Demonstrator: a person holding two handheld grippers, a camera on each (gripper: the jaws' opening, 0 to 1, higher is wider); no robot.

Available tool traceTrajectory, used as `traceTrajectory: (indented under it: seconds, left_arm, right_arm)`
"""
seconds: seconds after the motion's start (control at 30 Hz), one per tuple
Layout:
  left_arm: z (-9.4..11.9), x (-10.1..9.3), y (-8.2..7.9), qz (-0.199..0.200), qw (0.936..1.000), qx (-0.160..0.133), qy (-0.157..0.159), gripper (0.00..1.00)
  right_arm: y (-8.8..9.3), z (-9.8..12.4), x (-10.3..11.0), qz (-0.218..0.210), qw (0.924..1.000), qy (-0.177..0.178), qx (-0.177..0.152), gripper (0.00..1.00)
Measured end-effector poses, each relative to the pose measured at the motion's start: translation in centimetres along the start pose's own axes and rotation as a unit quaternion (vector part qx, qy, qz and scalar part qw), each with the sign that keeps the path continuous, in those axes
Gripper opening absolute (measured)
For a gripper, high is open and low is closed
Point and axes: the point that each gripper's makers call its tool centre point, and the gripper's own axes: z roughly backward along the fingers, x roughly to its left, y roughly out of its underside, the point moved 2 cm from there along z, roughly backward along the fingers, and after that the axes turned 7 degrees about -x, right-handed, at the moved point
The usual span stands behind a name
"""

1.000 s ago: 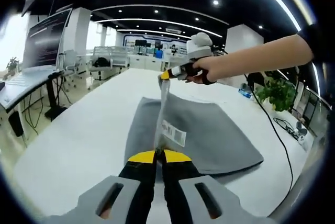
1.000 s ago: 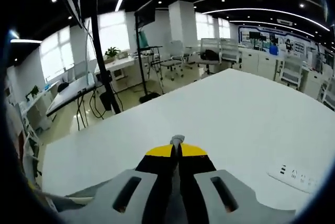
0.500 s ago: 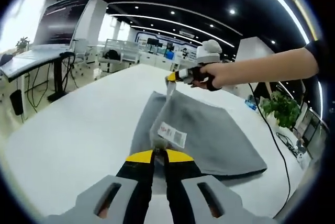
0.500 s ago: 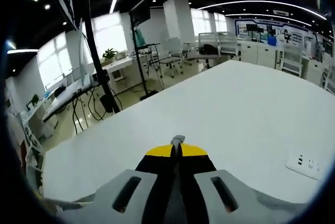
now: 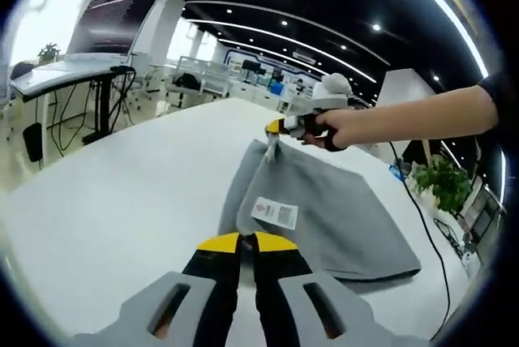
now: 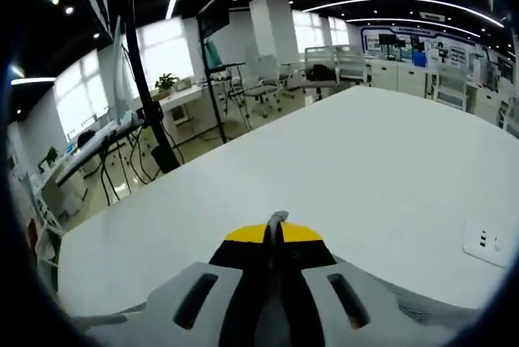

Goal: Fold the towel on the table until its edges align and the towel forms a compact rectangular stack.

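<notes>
A grey towel [image 5: 324, 201] lies folded on the white table [image 5: 122, 201], with a white label [image 5: 274, 212] on its near corner. My left gripper [image 5: 247, 240] is shut on that near corner. At the towel's far corner my right gripper [image 5: 274, 126], held by a person's hand [image 5: 336, 128], is shut on the cloth just above the table. In the right gripper view my right gripper [image 6: 274, 232] is shut with a sliver of grey towel [image 6: 276, 218] between its yellow tips, over bare white table [image 6: 365, 160].
A white power strip [image 6: 491, 243] lies on the table at the right edge of the right gripper view. A black cable [image 5: 422, 201] and a potted plant [image 5: 442, 181] lie beyond the towel. Desks, monitors and chairs stand off the table's left side.
Both grippers have come down with the towel's edge: the raised, taut strip of cloth now lies nearly flat along the towel's left side. The right gripper has sunk toward the table.
</notes>
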Motion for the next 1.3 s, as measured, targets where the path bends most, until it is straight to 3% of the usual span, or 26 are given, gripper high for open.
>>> traceTrajectory:
  seconds: [0.33, 0.67, 0.8, 1.13, 1.3]
  left_arm:
    - [-0.2, 1.3, 1.8, 0.006, 0.9990, 0.006, -0.044, 0.05]
    - [-0.6, 1.5, 2.3, -0.019, 0.9987, 0.020, -0.043, 0.06]
    - [-0.6, 1.7, 1.8, -0.018, 0.9988, 0.009, -0.045, 0.20]
    - [-1.3, 2.6, 0.7, -0.057, 0.9973, 0.016, -0.044, 0.23]
    - [-1.5, 2.4, 0.3, -0.079, 0.9959, 0.014, -0.041, 0.38]
  right_arm:
    - [1.4, -2.5, 0.5, 0.049, 0.9987, -0.012, 0.009, 0.00]
    - [1.3, -3.1, 1.3, 0.057, 0.9977, -0.034, 0.008, 0.04]
    - [1.2, -2.8, 0.9, 0.060, 0.9975, -0.037, 0.006, 0.10]
    - [1.2, -1.2, -0.5, 0.067, 0.9972, -0.032, 0.008, 0.25]
    - [1.3, 0.2, -2.0, 0.076, 0.9970, -0.018, -0.003, 0.30]
